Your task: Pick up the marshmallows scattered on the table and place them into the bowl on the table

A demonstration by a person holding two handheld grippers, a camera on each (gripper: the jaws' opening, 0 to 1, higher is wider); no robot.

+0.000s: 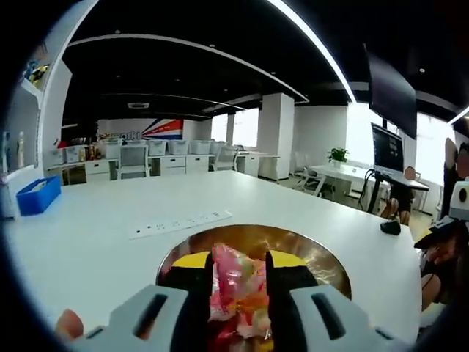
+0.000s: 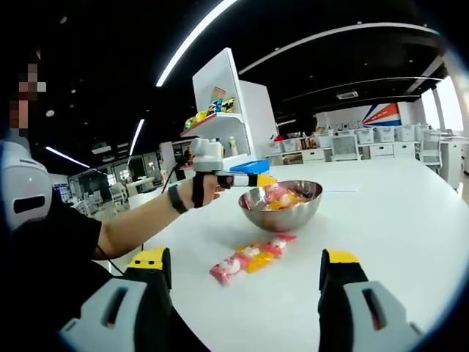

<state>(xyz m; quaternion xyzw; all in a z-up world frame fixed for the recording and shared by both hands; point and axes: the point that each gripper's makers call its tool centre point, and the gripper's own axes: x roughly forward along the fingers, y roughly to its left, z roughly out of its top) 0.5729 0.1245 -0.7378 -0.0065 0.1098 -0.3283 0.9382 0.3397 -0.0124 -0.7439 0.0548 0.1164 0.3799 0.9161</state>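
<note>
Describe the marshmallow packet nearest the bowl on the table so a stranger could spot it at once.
On the white table stands a shiny metal bowl. Just in front of it a short row of wrapped marshmallows lies on the tabletop. The one you want is the pink-and-white packet at the end closest to the bowl, next to an orange-yellow one.

Here's the bowl sitting on the counter, wrapped marshmallows piled inside it. In the right gripper view, a short row of marshmallows lies on the counter just in front of the bowl, between the bowl and the right claw, whose jaws stand wide apart either side of them. The left claw reaches in from the left, over the bowl's rim. In the left gripper view, a marshmallow sits between the left claw's jaws, directly above the bowl, and a power strip lies on the counter beyond the bowl, a bin far left.
</note>
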